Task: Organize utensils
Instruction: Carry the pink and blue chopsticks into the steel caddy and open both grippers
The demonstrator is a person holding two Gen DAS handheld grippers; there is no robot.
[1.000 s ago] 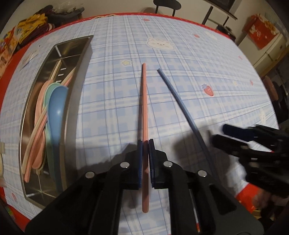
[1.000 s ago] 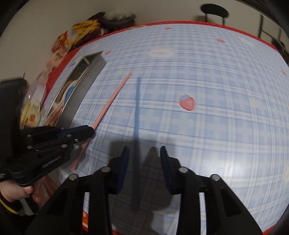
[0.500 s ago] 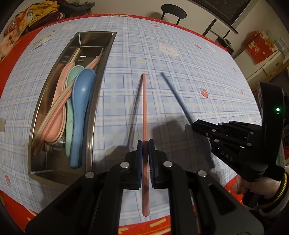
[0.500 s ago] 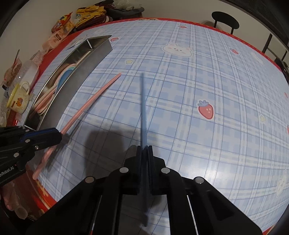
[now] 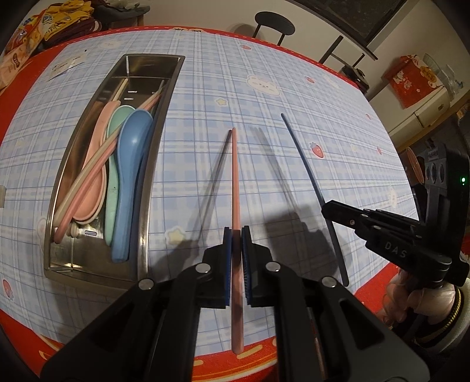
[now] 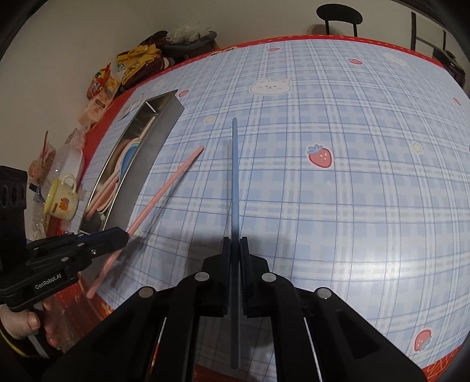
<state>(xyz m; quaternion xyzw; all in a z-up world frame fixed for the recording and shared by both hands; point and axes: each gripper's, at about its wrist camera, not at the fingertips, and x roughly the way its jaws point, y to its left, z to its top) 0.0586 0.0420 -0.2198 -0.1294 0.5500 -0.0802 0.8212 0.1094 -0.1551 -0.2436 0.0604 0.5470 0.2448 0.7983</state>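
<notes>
My left gripper [image 5: 235,235] is shut on a pink chopstick [image 5: 235,182] and holds it above the table, pointing away from me. My right gripper [image 6: 235,244] is shut on a blue chopstick [image 6: 234,176], also lifted; it also shows in the left wrist view [image 5: 308,173]. A steel utensil tray [image 5: 147,182] lies to the left and holds a blue spoon [image 5: 126,176], a green spoon [image 5: 113,126], a pink spoon [image 5: 91,164] and chopsticks. The pink chopstick [image 6: 167,188] and left gripper [image 6: 123,238] show in the right wrist view.
The table has a blue plaid cloth [image 5: 264,73] with a red border. Snack packets [image 6: 102,85] and a yellow mug [image 6: 63,199] sit left of the tray [image 6: 152,147]. A black chair [image 5: 274,23] stands beyond the far edge. A red box [image 5: 411,79] is at the right.
The right gripper closed on the blue chopstick and lifted it. Both grippers have risen from the table with their chopsticks, and the view of the tray has widened.
</notes>
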